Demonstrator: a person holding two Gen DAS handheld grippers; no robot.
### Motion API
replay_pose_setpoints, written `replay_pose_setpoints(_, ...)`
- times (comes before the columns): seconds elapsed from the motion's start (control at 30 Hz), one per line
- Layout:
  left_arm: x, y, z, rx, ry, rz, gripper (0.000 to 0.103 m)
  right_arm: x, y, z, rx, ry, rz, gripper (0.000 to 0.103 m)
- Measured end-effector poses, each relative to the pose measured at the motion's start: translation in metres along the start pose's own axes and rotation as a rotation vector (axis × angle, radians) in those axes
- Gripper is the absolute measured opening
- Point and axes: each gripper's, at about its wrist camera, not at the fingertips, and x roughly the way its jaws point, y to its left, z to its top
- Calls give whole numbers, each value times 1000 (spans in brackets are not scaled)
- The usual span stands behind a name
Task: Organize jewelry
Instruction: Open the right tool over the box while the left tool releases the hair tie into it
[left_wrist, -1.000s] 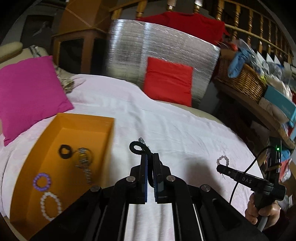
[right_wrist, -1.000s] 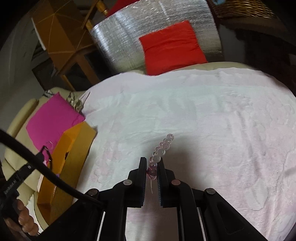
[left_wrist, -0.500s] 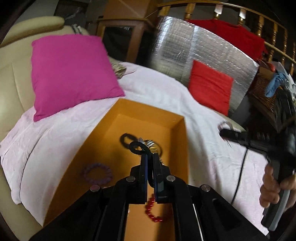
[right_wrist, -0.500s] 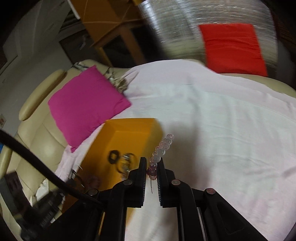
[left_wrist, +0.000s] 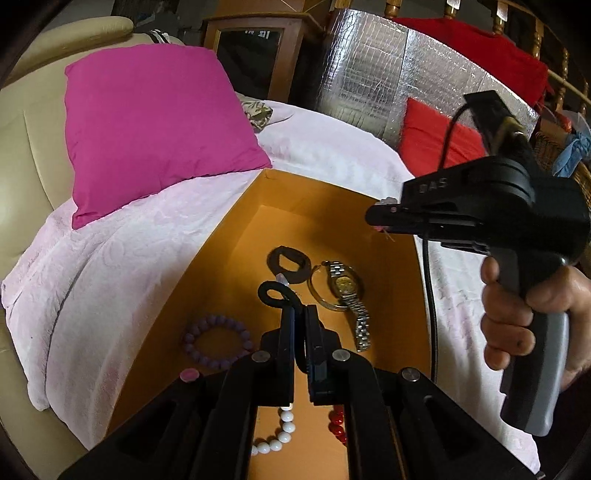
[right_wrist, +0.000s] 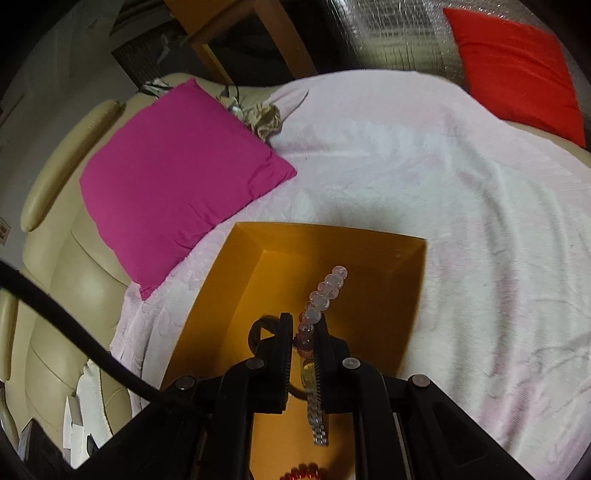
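Observation:
An open orange box (left_wrist: 229, 236) (right_wrist: 373, 328) lies on the pink blanket. In it are a black ring (left_wrist: 288, 259), a gold-faced watch (left_wrist: 347, 291), a purple bead bracelet (left_wrist: 218, 341), white beads (left_wrist: 280, 432) and red beads (left_wrist: 337, 424). My left gripper (left_wrist: 300, 314) is shut on a black cord loop (left_wrist: 275, 293) above the box. My right gripper (right_wrist: 303, 325) is shut on a clear pink bead bracelet (right_wrist: 325, 293) and hangs over the box's far half; it also shows in the left wrist view (left_wrist: 373, 216).
A magenta cushion (left_wrist: 155, 122) (right_wrist: 177, 173) lies left of the box on a cream sofa (left_wrist: 22, 140). A red cushion (right_wrist: 517, 66) leans on a silver foil panel (left_wrist: 373, 70) at the back. The pink blanket (right_wrist: 461, 206) spreads to the right.
Both grippers have moved left from the open blanket to above the orange box, each still holding its piece. The right gripper has come close beside the left.

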Motion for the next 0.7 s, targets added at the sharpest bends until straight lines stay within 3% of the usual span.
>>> replay_pose_setpoints(0.43, 4, -3, -1, 61, -15, 83, 5, 33, -9, 9, 38, 46, -4, 15)
replay_pose_setpoints(0.57, 2, -7, -1, 80, -33, 110, 6, 31, -12, 10, 57, 50, 0, 23)
replay_pose_setpoints(0.63, 1, -9, 0, 88, -40, 116, 18, 22, -12, 9, 51, 23, 2, 23)
replay_pose_setpoints(0.7, -2, -13, -1, 96, -54, 123, 40, 13, -14, 7, 53, 5, 13, 23)
